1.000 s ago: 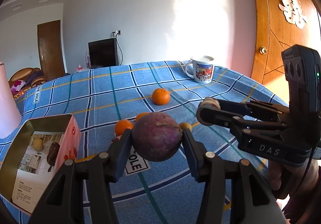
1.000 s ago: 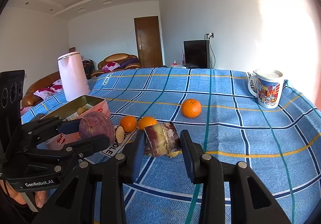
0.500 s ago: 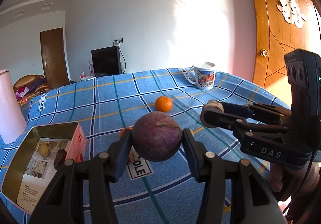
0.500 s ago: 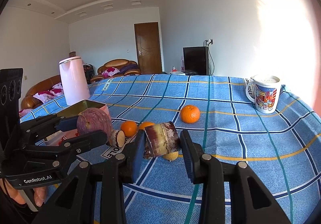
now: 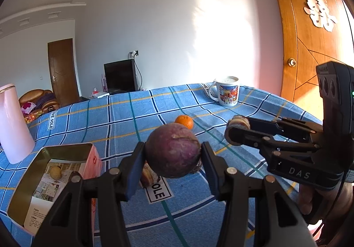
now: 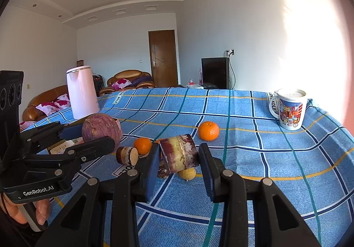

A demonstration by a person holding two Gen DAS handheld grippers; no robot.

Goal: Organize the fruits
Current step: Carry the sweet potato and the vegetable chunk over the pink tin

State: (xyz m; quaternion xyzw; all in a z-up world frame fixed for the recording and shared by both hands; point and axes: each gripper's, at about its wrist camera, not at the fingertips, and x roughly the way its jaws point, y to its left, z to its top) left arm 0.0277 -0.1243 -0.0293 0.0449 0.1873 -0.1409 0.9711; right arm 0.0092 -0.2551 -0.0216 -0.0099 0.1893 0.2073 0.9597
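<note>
The left claw [image 5: 173, 158] pinches a round, dull-purple fruit [image 5: 173, 151] between its black pads, held above the blue checked cloth-covered surface [image 5: 124, 118] just right of the open pink tin box [image 5: 56, 177]. The right claw [image 6: 178, 159] is clamped on a short cut cylinder of purple-skinned cane with a pale streak [image 6: 178, 156], lifted over a small yellow fruit [image 6: 187, 173]. Three oranges lie on the cloth, the farthest orange [image 6: 208, 130] apart from the others, short of the printed mug [image 6: 289, 111].

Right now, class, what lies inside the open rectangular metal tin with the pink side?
Inside the open rectangular metal tin lie a small yellowish round fruit and printed paper. The left gripper, shut on the round purple fruit, covers its near corner.
</note>
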